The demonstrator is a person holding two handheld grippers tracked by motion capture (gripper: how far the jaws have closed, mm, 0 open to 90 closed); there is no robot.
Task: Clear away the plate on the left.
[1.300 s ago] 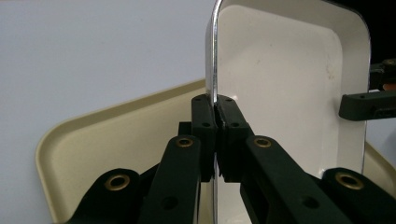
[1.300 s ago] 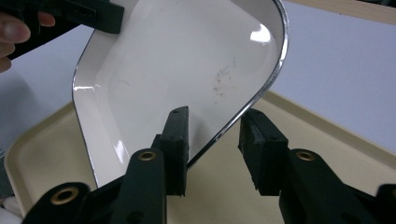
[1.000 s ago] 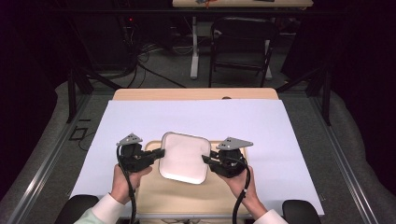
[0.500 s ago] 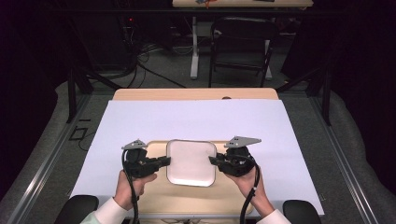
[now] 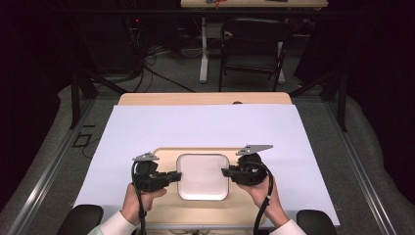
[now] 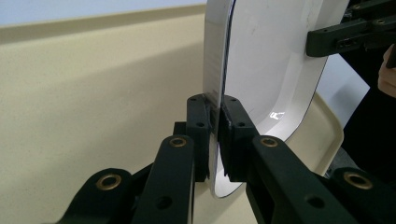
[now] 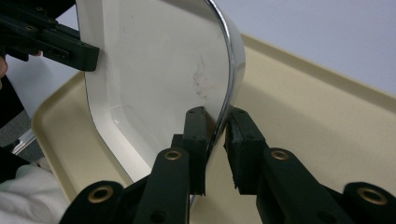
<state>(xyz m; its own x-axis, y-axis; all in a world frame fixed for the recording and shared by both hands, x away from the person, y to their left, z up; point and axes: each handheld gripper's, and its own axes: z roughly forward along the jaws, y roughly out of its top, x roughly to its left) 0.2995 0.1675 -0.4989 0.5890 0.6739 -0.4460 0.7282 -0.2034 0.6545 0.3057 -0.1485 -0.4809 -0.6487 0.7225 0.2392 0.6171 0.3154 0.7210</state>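
Both grippers have hold of a white square plate [image 5: 202, 176] by opposite rims. The left gripper [image 5: 172, 176] is clenched on the plate's left rim; in the left gripper view its fingers [image 6: 200, 135] press the rim from both faces, with the plate edge running up between them. The right gripper [image 5: 226, 172] grips the right rim; its jaws have just been closing, and in the right gripper view the near finger sits against the inner face and the other against the outer, curled lip, the rim between them.

Progress, as judged: the plate lies over a beige tray [image 5: 166, 156], which rests on a white sheet [image 5: 205, 125] covering the bench [image 5: 205, 98]. The two-sided grasp is made. Whether the plate rests on the tray floor or hangs just clear of it cannot be told. What remains appears to be either letting go with the plate left on the tray, or carrying it off; the pictures do not decide which.

Materials and shapes: the plate is glossy, hard-looking, probably ceramic or melamine, square with rounded corners, a shallow well and a raised rim with a dark edge line. Faint scuff marks show on its inner face. The tray is matte plastic with a low upturned border and rounded corners. The fingers are black, blocky, with brass-coloured pivots.
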